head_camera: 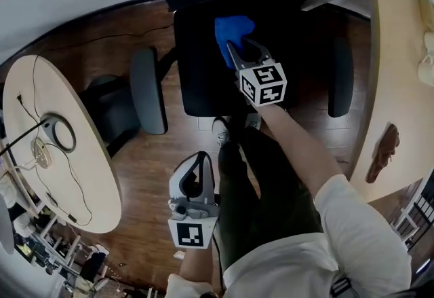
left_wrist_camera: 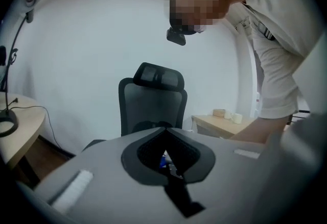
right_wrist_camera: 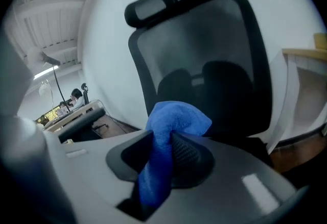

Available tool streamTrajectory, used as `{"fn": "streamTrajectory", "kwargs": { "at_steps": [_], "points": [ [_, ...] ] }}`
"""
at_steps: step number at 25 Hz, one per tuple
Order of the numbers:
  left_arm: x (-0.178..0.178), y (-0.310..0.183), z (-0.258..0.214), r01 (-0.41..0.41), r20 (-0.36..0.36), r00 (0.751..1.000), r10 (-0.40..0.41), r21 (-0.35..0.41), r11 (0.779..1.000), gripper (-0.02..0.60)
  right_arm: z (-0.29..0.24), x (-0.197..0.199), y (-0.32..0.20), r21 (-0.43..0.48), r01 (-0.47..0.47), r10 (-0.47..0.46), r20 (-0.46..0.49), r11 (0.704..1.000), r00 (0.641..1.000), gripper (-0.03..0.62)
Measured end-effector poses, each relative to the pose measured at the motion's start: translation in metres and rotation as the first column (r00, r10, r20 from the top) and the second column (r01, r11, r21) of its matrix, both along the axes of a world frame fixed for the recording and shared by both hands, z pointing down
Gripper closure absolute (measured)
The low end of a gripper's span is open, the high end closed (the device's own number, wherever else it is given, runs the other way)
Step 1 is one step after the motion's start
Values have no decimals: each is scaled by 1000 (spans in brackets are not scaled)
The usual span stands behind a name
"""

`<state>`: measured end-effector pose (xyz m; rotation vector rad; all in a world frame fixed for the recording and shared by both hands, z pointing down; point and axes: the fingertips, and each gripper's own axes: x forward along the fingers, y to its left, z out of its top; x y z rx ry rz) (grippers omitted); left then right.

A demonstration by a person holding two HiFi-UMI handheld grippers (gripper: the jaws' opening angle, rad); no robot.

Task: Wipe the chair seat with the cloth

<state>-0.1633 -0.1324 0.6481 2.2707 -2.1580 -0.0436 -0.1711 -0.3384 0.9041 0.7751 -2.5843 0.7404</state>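
Now, blue cloth [head_camera: 229, 28] clamped in right tool [head_camera: 236, 47], over chair seat [head_camera: 202, 83]

The right arm [head_camera: 302, 147] reaches forward, nearly straight, bare below a white sleeve, and holds the right claw [head_camera: 237, 52] out with its jaws clamped on the cloth [head_camera: 230, 30]. The left arm [head_camera: 195, 268] is tucked close to the body, the left claw [head_camera: 201, 159] low and pointing forward, jaws together on nothing.

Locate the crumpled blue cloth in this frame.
Head view, upper centre: the blue cloth is clamped in the right gripper, held over the black chair seat.
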Motion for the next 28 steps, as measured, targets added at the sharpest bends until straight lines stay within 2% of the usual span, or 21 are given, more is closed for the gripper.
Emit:
{"fn": "streamTrajectory", "kwargs": {
  "at_steps": [3, 5, 9, 13, 18, 24, 28],
  "points": [
    [-9, 21, 23, 34, -14, 999, -35, -13, 999, 580, 72, -56, 8, -142, 21, -30, -64, 990, 998, 496],
    [-14, 34, 31, 62, -30, 998, -63, -28, 998, 578, 104, -89, 14, -195, 62, -83, -104, 979, 991, 496],
    [-22, 50, 38, 78, -43, 996, -80, -39, 996, 580, 140, -149, 12, -199, 171, -199, -132, 965, 971, 496],
    [-34, 63, 54, 89, -46, 995, -92, -62, 994, 580, 173, -163, -9, -190, 174, -216, -230, 966, 949, 497],
    [-47, 64, 72, 92, -53, 994, -96, -78, 993, 580, 198, -119, -41, -204, 97, -153, -280, 974, 948, 499],
    [-29, 35, 49, 16, -66, 998, -19, -50, 999, 578, 189, -21, -92, -179, -10, -55, -352, 984, 934, 499],
    [-9, 16, 42, -43, -60, 997, 41, -42, 998, 580, 192, 57, -124, -187, -95, 10, -409, 978, 913, 499]
  ]
}}
